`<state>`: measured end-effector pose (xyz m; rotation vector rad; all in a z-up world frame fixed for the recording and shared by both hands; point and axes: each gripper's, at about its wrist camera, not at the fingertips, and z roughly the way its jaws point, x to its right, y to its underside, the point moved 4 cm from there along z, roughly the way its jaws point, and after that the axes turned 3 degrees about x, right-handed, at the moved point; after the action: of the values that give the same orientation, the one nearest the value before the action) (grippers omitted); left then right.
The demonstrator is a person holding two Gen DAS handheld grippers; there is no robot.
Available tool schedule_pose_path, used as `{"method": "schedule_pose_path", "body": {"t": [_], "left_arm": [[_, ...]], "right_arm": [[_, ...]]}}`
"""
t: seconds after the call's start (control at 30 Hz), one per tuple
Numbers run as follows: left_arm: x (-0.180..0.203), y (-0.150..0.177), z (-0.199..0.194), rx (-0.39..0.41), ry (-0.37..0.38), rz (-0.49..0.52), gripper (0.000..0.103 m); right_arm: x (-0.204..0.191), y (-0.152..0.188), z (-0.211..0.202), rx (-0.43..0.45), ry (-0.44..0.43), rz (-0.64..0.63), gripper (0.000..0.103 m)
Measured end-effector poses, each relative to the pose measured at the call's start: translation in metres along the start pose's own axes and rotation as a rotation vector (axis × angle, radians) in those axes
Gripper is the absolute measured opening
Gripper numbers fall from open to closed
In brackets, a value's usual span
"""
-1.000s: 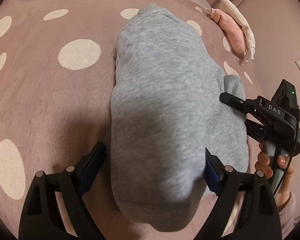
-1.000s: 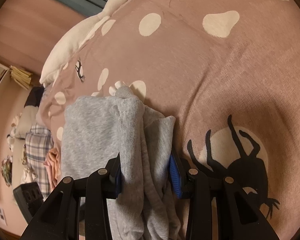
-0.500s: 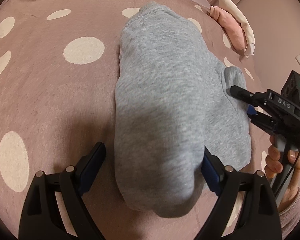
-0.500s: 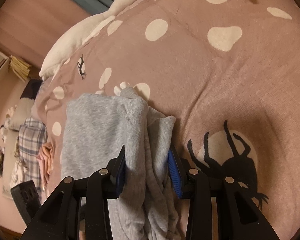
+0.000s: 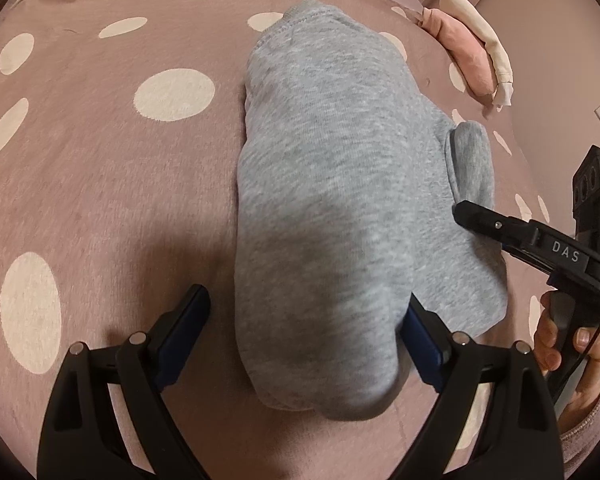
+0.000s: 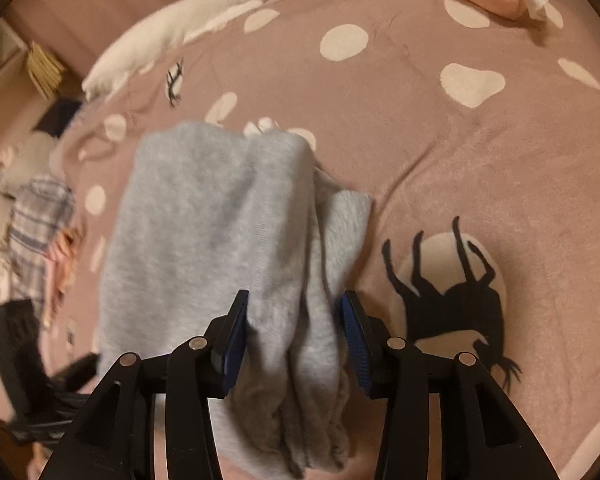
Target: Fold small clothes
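The right gripper (image 6: 292,332) pinches the bunched edge of the grey garment (image 5: 332,184); the left gripper (image 5: 304,320) stands wide, seemingly gripping nothing. Carry that edge squarely toward the bedspread's (image 5: 100,208) far edge, keeping layers aligned.

A mauve bedspread (image 5: 100,184) with cream spots covers the bed. A white goose toy (image 6: 204,16) lies along its far edge, a pink pillow (image 5: 466,52) near a corner, beside pinkish walls (image 5: 556,32).

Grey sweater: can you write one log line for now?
grey sweater on spotted blanket | left gripper open, straddling it | right gripper shut on bunched edge
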<state>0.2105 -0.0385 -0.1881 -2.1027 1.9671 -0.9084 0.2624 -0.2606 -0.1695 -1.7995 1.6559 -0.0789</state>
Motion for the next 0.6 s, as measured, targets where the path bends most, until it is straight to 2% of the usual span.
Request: {"method": "schedule_pose_path", "body": {"t": [0.23, 0.33, 0.37, 0.5, 0.6], "left_arm": [[0.000, 0.000, 0.000, -0.003, -0.007, 0.004, 0.092], [0.001, 0.000, 0.001, 0.000, -0.008, 0.001, 0.092], [0.000, 0.000, 0.001, 0.000, -0.008, 0.001, 0.093], [0.000, 0.002, 0.001, -0.002, -0.010, 0.007, 0.093], [-0.001, 0.005, 0.000, -0.004, -0.010, 0.010, 0.093]], "right_arm": [[-0.004, 0.005, -0.011, 0.015, -0.016, -0.009, 0.047], [-0.010, 0.014, -0.018, 0.020, -0.048, -0.031, 0.054], [-0.012, 0.017, -0.018, 0.018, -0.047, -0.043, 0.058], [-0.010, 0.026, -0.009, 0.000, 0.015, -0.076, 0.059], [-0.002, 0.028, -0.005, -0.004, -0.003, -0.030, 0.059]]}}
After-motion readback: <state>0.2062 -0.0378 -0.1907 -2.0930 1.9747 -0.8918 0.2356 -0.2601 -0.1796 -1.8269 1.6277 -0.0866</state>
